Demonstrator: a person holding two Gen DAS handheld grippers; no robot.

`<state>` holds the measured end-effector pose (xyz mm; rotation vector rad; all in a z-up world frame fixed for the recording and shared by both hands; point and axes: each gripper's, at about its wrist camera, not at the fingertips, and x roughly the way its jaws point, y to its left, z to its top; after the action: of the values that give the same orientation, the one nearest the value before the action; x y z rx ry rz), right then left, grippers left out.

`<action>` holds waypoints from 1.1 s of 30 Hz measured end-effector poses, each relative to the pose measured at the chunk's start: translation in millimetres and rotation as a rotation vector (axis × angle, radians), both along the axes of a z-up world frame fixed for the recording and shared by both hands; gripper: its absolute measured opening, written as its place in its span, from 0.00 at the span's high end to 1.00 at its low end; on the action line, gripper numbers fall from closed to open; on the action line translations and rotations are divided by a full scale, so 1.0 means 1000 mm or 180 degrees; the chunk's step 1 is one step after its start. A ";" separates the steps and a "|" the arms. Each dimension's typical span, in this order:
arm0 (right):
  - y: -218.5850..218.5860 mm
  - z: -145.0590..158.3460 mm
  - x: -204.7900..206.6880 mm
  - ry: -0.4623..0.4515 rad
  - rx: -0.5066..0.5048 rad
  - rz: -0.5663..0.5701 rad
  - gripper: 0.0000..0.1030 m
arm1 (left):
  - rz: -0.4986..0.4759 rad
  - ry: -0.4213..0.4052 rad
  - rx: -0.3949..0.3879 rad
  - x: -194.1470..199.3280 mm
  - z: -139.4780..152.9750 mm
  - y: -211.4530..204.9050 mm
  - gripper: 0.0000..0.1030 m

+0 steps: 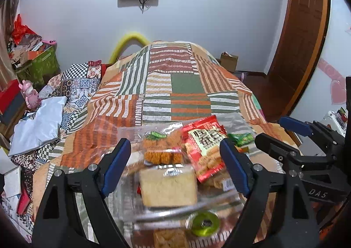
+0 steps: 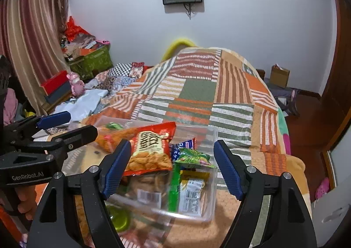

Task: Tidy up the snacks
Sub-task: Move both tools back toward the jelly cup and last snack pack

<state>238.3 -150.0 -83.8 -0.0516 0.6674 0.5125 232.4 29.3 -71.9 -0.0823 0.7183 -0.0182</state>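
A clear plastic bin [image 2: 210,182] sits on the patchwork bedspread [image 2: 197,89], filled with snacks. In the left wrist view my left gripper [image 1: 175,166] is open, its jaws either side of a pale wrapped cake [image 1: 167,186], with orange fried snacks [image 1: 163,149] and a red snack bag [image 1: 206,142] behind. A green round jelly cup [image 1: 203,223] lies in front. In the right wrist view my right gripper [image 2: 173,167] is open over the bin, above the red snack bag [image 2: 151,149], a green packet [image 2: 193,156] and a yellow-green packet [image 2: 190,190].
Each gripper shows in the other's view: the right gripper [image 1: 307,149] at right, the left gripper [image 2: 43,138] at left. Clutter, a green basket [image 2: 96,61] and a pink toy [image 2: 76,85] lie left of the bed. A cardboard box [image 2: 279,75] stands far right.
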 end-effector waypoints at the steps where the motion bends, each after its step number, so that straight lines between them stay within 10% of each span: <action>1: -0.001 0.002 -0.004 -0.0014 0.0006 0.0011 0.27 | -0.0005 -0.0005 -0.0001 -0.006 0.002 -0.001 0.17; 33: 0.014 -0.069 -0.069 0.0631 -0.0142 0.0317 0.26 | 0.0009 0.0920 -0.0179 -0.081 -0.107 0.008 0.12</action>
<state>169.1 -136.0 -153.3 -0.0770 0.8735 0.6036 151.1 36.9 -178.6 -0.1417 1.0066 -0.0242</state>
